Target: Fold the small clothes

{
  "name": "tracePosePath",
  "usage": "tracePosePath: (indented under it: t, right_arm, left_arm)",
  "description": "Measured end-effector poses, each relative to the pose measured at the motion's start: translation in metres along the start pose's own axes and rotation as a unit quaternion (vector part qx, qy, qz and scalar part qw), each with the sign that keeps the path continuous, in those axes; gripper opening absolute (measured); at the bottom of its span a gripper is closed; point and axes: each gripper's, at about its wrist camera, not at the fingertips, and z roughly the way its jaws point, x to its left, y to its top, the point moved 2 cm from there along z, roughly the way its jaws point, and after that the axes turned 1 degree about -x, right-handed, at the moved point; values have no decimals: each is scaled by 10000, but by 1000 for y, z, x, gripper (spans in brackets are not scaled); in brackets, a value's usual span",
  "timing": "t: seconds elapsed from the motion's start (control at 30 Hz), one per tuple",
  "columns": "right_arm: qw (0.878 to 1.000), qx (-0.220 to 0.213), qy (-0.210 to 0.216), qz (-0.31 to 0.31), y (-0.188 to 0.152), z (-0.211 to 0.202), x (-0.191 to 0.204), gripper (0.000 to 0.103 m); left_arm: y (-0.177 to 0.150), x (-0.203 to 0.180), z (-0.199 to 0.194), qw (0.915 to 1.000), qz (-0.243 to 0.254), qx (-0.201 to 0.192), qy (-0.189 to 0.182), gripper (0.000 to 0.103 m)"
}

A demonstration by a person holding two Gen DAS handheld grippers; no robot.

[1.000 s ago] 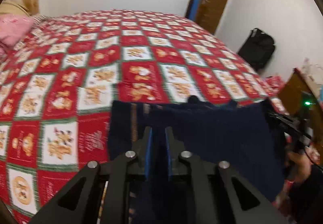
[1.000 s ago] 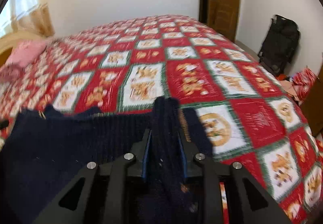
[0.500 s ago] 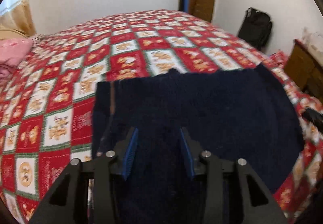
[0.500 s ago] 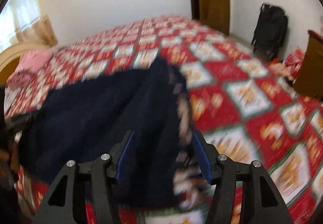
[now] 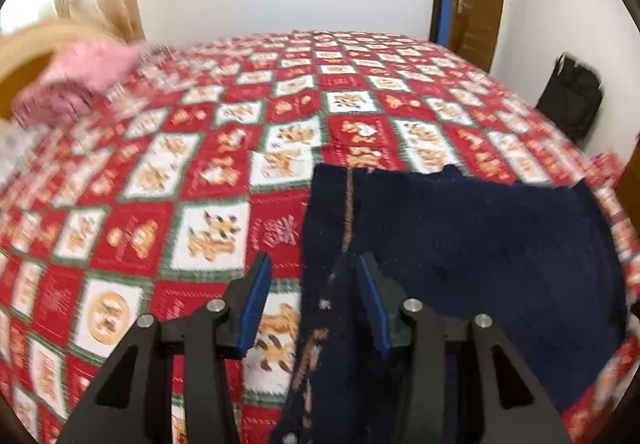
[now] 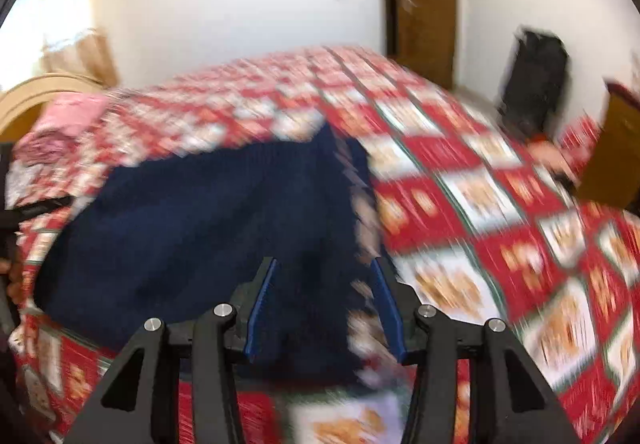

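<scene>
Dark navy knitted garment (image 5: 460,244) spread lower right on red patchwork quilt (image 5: 200,172). Left gripper (image 5: 316,308), right gripper (image 6: 326,308) – jaws parted, apparently released; right just narrowed slightly. Next: regrip an edge, fold.

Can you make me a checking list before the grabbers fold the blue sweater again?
1. Left gripper let go: ok. Its jaws have just been opening, and the navy sweater edge between them is not pinched.
2. Right gripper let go: ok. Its jaws have just closed a little, yet stand apart over the cloth.
3. Sweater lying flat on the bedspread: ok, mostly spread.
4. Far edge even: not ok, it looks jagged.
5. Sleeves tucked in: cannot tell.
6. Room beside the sweater: ok, pink clothes lie far off.
</scene>
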Motion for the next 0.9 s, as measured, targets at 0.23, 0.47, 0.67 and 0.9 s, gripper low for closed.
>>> tracePosePath:
  t: [0.23,0.47,0.67,0.9]
  right_arm:
    - [9873,78,1342,-846,35,50,118,29]
    - [9750,531,1955,-911,59,135,221,23]
    - [9698,927,1847,-1296,56,199,282,23]
    - [9661,1116,2038,-1122,69,216,284,23]
  left_arm:
    - [-30,6,-16,9984,-407,126,-367,55]
    - [-57,-2,-10,9987,-267,428,-118,63]
    - [-62,1,-6,9987,24,381,326,72]
    - [-62,1,-2,9981,166,353,482,79]
